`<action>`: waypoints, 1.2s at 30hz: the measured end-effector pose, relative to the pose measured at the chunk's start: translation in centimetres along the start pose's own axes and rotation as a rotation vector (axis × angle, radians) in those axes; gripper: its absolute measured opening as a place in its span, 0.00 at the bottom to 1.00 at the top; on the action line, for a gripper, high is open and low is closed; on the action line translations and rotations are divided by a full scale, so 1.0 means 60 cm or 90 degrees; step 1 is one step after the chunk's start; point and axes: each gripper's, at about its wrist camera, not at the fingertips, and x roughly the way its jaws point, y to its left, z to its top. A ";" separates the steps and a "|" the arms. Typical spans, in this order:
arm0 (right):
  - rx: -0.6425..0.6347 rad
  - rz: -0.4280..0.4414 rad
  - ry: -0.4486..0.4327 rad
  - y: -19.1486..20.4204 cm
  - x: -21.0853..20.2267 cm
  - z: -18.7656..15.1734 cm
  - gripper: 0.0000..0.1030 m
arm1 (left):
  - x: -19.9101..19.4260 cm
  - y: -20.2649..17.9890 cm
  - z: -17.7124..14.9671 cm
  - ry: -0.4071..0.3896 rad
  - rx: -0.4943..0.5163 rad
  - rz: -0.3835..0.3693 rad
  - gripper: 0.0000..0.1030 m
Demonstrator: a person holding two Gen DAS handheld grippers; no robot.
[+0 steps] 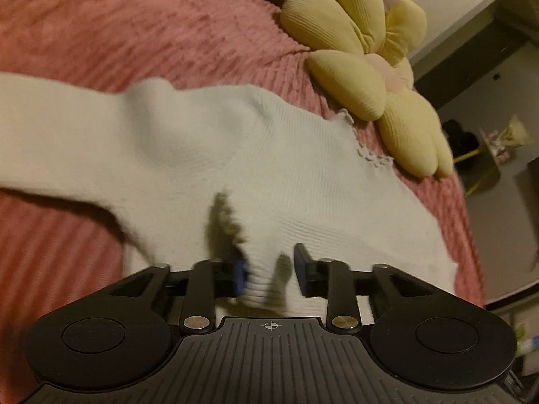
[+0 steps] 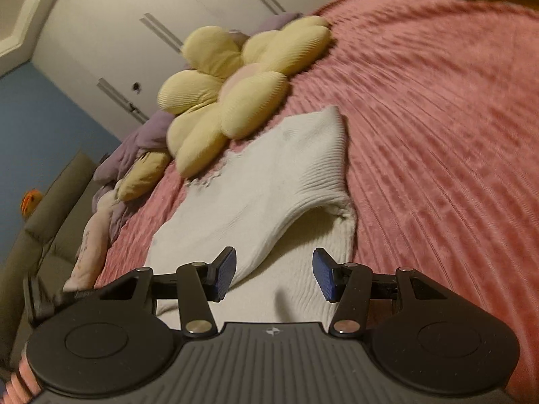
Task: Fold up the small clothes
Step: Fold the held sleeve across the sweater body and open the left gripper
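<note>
Left wrist view: the white knit sweater lies on the pink bedspread, one sleeve stretching out to the left, its frilled edge beside the yellow flower cushion. The left tool is spread, ribbed cuff between its fingers. The right tool is spread above the sweater, the cushion just beyond.

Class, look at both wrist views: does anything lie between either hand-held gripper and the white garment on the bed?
Nothing visible does. The white garment lies directly between both open grippers' fingers; the yellow flower cushion sits beyond it.
</note>
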 end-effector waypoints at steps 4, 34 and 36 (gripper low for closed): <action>0.076 0.009 -0.016 -0.019 0.023 0.009 0.48 | 0.000 -0.015 0.009 -0.012 0.047 0.000 0.11; -0.172 -0.180 -0.002 0.050 0.065 0.022 0.16 | -0.012 -0.009 0.014 -0.108 0.165 0.147 0.28; -0.168 -0.181 -0.007 0.058 0.045 0.020 0.20 | -0.032 -0.011 0.009 -0.143 0.161 0.152 0.32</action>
